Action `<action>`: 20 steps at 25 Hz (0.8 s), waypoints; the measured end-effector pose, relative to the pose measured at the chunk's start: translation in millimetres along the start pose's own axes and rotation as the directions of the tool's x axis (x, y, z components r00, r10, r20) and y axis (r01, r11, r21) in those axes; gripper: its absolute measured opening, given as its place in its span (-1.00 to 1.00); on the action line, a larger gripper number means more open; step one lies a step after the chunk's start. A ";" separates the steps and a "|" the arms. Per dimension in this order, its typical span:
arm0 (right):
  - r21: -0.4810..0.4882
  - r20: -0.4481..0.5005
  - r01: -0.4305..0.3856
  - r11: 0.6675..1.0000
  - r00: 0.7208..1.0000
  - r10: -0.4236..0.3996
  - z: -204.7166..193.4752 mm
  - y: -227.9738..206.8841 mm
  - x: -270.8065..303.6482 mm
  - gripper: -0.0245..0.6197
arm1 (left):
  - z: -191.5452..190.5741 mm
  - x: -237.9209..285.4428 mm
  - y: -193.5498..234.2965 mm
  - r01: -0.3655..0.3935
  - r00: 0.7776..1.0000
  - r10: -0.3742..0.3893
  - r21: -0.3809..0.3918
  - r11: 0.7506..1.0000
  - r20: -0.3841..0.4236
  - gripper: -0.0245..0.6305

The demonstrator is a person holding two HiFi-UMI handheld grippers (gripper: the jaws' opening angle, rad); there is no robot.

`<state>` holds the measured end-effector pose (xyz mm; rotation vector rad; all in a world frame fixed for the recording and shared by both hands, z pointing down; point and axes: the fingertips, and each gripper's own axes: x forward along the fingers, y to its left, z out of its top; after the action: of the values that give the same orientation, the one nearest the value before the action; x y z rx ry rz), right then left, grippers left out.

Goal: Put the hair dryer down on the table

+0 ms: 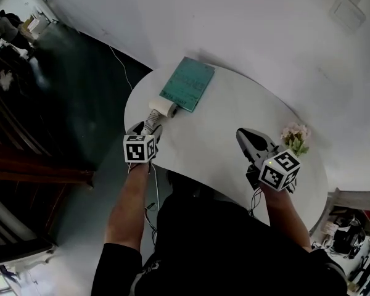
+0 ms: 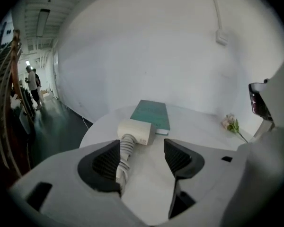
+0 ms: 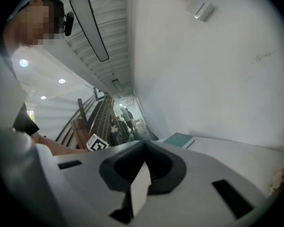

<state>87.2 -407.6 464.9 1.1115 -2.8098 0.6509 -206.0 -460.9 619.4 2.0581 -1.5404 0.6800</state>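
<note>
Left gripper view showed the left gripper (image 2: 142,157) with its jaws spread wide and nothing clamped. The hair dryer (image 2: 136,131) lay on the white table (image 2: 199,126), its cord-wrapped handle running along the inner face of the left pad. Whether it touched that pad could not be told, and the other pad stood well clear.

Judged from this, the set-down looked done and the step in hand was the release. The next move called for lifting the left gripper (image 1: 147,128) straight away without dragging the handle.

From the head view, the hair dryer (image 1: 162,108) sat near the table's (image 1: 216,140) left rim, just beside the near corner of a teal book (image 1: 187,83), so a sideways nudge might push it toward the edge. The middle of the table was bare. The right gripper (image 1: 251,142) had its jaws together and held nothing, near a small flower sprig (image 1: 295,137).
</note>
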 end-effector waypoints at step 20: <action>-0.080 -0.003 -0.085 0.993 0.996 0.086 -1.3 109.9 37.2 -0.91 | 69.1 -178.9 10.4 0.054 0.894 -0.027 -0.047 0.997 0.448 -0.55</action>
<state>-13.4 -359.2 433.4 0.9833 -2.8699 0.5381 -252.4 -377.6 452.6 2.3030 -1.7242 0.1386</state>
